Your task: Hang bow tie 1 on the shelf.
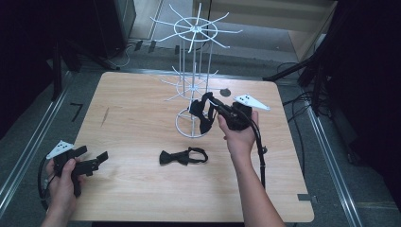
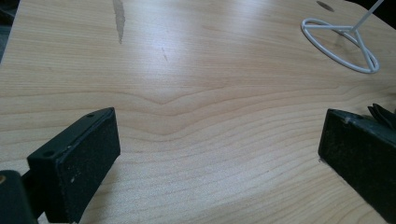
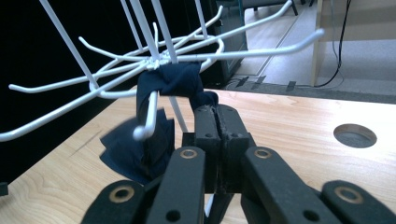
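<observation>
Table (image 1: 142, 123) is taking up the centre of the high view. White wire rack (image 1: 193, 71) is standing at upper centre, its base ring right of middle. My right tongs (image 1: 213, 105) are clamping shut on a dark bow tie (image 3: 154, 135), which is draping over a lower rack hook, right of centre. Second bow tie (image 1: 182, 156) is lying flat on the table, centre, just below the rack base. My left tongs (image 1: 94, 161) are sitting wide open at lower left, gripping nothing.
</observation>
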